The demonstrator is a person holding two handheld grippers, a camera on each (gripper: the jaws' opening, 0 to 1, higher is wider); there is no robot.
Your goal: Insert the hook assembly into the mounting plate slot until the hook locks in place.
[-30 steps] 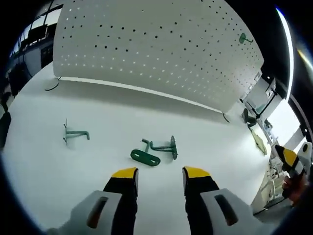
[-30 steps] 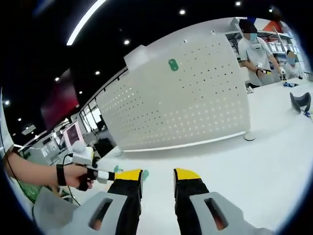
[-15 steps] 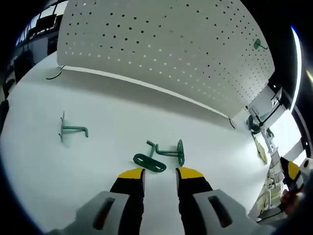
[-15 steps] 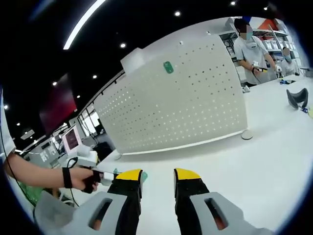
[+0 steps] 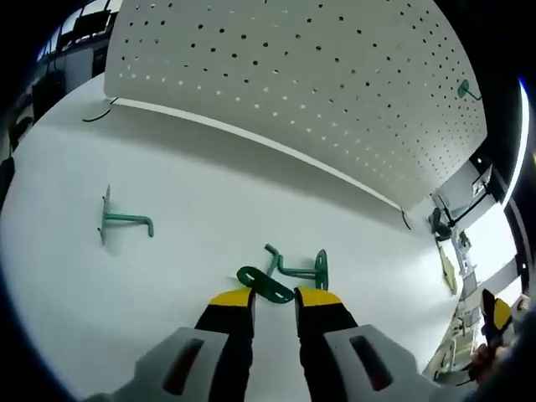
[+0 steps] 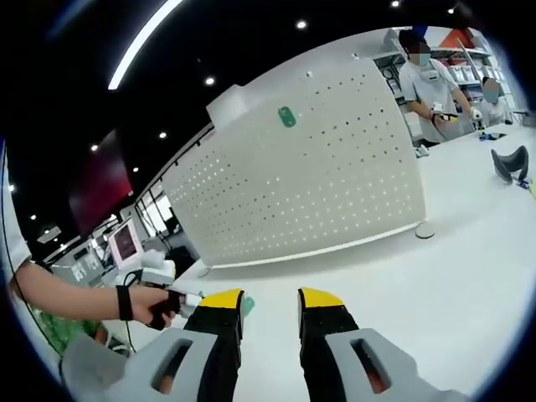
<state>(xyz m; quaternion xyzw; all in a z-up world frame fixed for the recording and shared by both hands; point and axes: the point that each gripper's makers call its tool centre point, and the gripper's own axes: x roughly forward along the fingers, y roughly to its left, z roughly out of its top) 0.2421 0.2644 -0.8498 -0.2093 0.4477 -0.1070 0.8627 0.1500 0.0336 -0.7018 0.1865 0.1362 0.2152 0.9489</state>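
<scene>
Two green pieces lie together just ahead of our left gripper (image 5: 274,300): a flat oval mounting plate (image 5: 265,284) and, touching or nearly touching its far end, the hook assembly (image 5: 300,265) with its disc-shaped base standing on edge. In the left gripper view the plate lies almost between the yellow fingertips (image 5: 231,297), its long axis slanting across the gap from upper left to lower right, while the hook's shank runs off to the right behind it. We judge the coming move turns on that slant: the fingers are released with only a narrow gap, and the plate lies crosswise to it, so we would need to roll the wrist or close on its near end.

The left hand is clearly the nearer one. Our right gripper (image 6: 270,303) hangs well apart, its fingers released and holding nothing, facing the white pegboard (image 6: 310,180).

A spare hook (image 5: 122,220) rests farther left on the white surface (image 5: 209,201), and another hook (image 5: 467,89) hangs high on the board.
</scene>
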